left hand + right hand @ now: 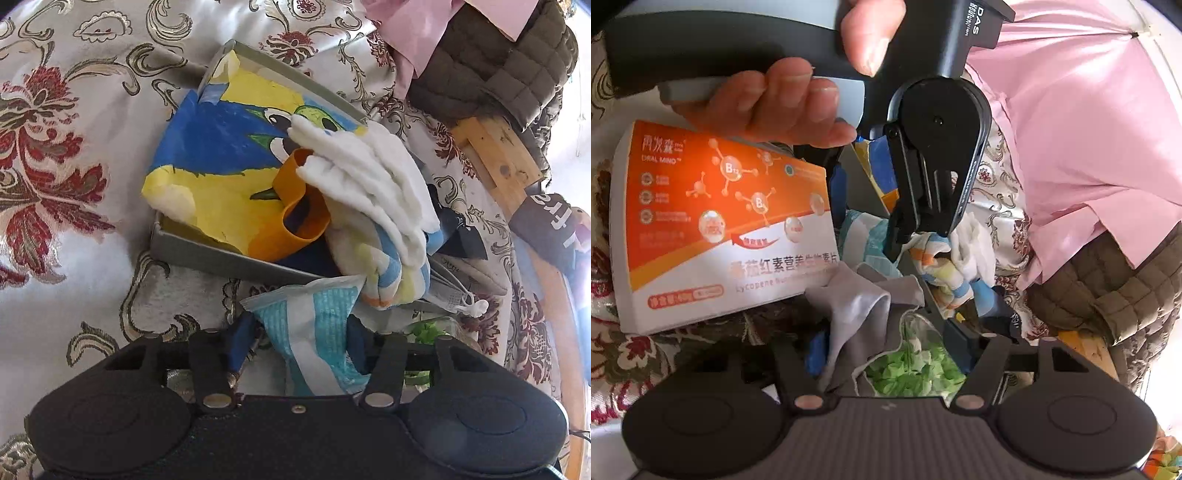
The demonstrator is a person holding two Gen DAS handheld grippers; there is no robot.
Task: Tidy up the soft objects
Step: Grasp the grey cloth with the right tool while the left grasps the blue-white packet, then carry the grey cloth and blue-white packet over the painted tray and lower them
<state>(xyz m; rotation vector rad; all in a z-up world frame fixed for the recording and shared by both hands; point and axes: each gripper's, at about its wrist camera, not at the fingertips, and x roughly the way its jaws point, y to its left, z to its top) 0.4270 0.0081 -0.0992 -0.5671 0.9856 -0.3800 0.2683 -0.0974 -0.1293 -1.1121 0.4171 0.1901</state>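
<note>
Left wrist view: left hand-held gripper point(299, 354) at lower centre, jaws part-way apart with a blue-and-white striped cloth point(317, 332) between the fingers; actual pad contact cannot be told. Above it, centre frame, a grey shallow box point(207, 254) sits on a floral brocade cover point(74, 147) and holds a blue-yellow painted sheet point(221, 147), an orange curled band point(295, 210) and, over its right edge, a white fluffy cloth point(369, 184) on a striped pastel cloth point(388, 273). Right wrist view: right hand-held gripper point(890, 354) at lower centre, jaws part-way apart around a grey cloth point(860, 314) and a green-patterned mask point(916, 369); grip cannot be told. An orange-white carton point(720, 221) lies at left, a hand point(783, 103) on the other tool at upper centre, a pink sleeve point(1071, 129) at right.
</note>
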